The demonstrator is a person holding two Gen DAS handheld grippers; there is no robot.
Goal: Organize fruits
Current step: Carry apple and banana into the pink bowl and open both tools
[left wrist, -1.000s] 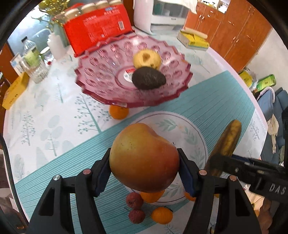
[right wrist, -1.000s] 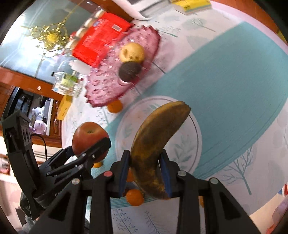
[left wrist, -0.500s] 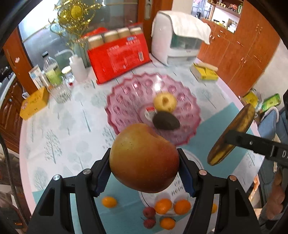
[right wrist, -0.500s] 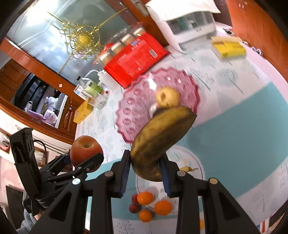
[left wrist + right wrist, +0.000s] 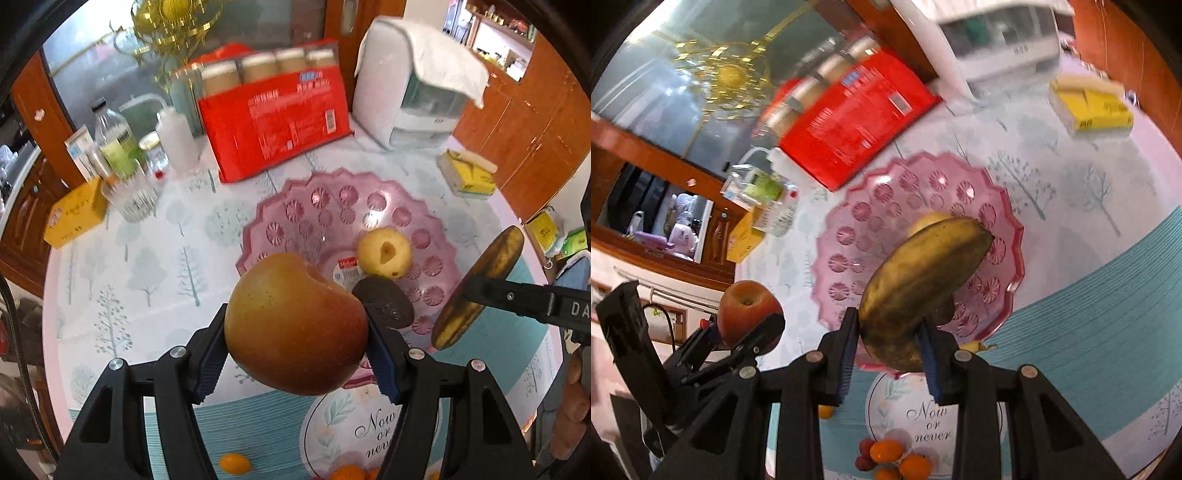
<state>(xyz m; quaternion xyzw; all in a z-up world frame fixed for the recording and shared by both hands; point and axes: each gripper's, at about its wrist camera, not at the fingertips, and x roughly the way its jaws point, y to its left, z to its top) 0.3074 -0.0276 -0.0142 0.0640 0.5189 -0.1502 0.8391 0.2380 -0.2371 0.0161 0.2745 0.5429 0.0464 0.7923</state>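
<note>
Left gripper [image 5: 295,345] clamped on apple [image 5: 295,325], right gripper [image 5: 888,356] on banana [image 5: 923,291]. Both lifted off the plate [image 5: 886,410] within the last second, now above the bowl [image 5: 321,210]. Ready for lowering in.

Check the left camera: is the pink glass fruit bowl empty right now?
No, the pink scalloped glass fruit bowl already holds a small yellow fruit and a dark avocado-like fruit beside its centre sticker.
</note>
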